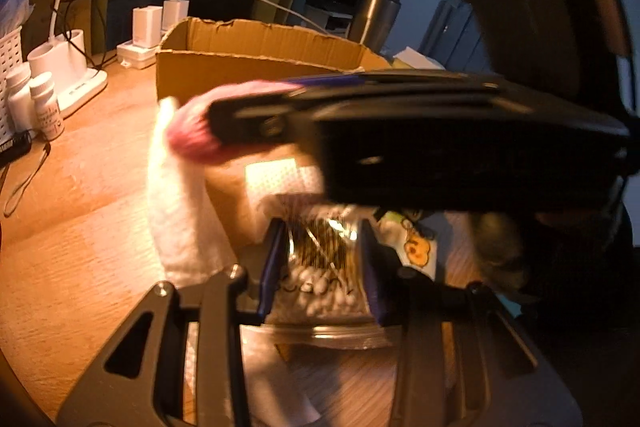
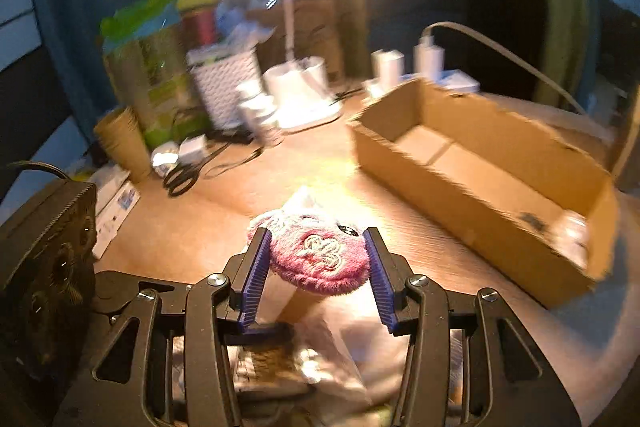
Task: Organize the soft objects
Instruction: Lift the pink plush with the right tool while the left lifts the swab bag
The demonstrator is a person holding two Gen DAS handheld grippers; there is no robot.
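Note:
My right gripper (image 2: 316,259) is shut on a pink fluffy soft toy (image 2: 320,259) with white embroidery, held above the wooden table. In the left wrist view the same gripper crosses the frame as a dark bar with the pink toy (image 1: 192,135) at its tip. My left gripper (image 1: 320,267) is shut on a clear plastic bag of cotton swabs (image 1: 320,287). An open, empty cardboard box (image 2: 480,179) lies to the right of the toy; it also shows in the left wrist view (image 1: 256,67). White tissue (image 1: 180,207) lies under the toy.
A lit desk lamp (image 2: 296,83), white basket (image 2: 224,87), pill bottles (image 1: 44,103), scissors (image 2: 184,175), paper cups (image 2: 120,143) and chargers (image 2: 428,59) crowd the table's back. A steel bottle (image 1: 374,13) stands behind the box. A printed cloth (image 1: 416,247) lies right of my left gripper.

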